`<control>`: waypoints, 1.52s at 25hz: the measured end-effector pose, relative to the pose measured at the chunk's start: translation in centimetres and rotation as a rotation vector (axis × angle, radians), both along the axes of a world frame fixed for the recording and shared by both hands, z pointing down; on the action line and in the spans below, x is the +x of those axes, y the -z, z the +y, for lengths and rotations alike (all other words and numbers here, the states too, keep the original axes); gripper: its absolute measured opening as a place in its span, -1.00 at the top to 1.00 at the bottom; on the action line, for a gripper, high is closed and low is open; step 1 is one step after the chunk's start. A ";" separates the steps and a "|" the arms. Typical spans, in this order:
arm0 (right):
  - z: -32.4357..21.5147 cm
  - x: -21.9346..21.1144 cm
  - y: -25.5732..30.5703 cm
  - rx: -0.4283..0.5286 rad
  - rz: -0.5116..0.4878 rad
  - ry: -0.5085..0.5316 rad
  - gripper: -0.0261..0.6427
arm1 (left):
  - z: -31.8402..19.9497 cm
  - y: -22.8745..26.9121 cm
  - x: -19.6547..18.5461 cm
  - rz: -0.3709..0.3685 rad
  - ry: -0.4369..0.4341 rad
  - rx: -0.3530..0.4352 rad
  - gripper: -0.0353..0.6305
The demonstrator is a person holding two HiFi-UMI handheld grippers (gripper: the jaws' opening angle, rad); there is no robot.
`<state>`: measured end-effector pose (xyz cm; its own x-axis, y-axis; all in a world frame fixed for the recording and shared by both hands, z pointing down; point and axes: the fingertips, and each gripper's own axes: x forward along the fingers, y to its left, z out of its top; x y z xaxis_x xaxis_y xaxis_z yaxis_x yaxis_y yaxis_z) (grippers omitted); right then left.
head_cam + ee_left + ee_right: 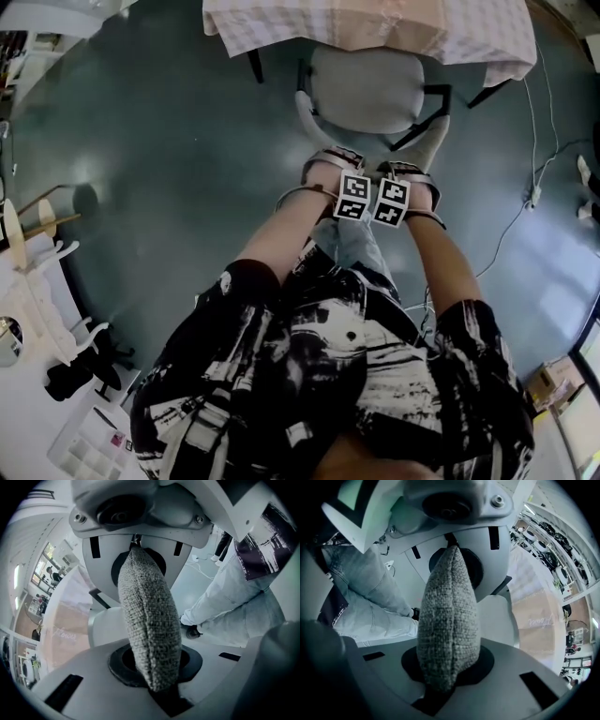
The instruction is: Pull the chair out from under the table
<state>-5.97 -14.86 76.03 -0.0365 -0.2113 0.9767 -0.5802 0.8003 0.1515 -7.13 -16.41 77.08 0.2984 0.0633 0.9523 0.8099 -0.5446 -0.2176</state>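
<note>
The fingers (84, 681) of my left gripper (328, 161) pinched the grey woven fabric chair back (147, 620). Those of my right gripper (413, 172) clamped it too, near the pink checked-cloth bench (375, 23).

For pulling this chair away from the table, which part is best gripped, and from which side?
The chair is best taken by the top edge of its backrest, from above, on the side away from the table: that padded rim is narrow and faces the person. The left gripper and right gripper clamp it so.

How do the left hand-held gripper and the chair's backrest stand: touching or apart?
Touching. The left gripper view shows the left hand-held gripper clamped on the backrest.
</note>
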 end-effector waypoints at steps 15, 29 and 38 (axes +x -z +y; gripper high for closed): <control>7.0 -2.8 -0.4 -0.007 -0.001 -0.021 0.78 | 7.0 -0.3 -2.8 -0.002 -0.010 0.004 0.73; 13.0 -5.9 -0.7 -0.007 0.005 0.029 0.78 | 13.0 -0.6 -6.1 -0.003 0.036 -0.002 0.73; 15.8 -8.1 -0.2 -0.009 0.003 0.028 0.78 | 15.7 -0.2 -8.2 0.000 0.043 -0.002 0.73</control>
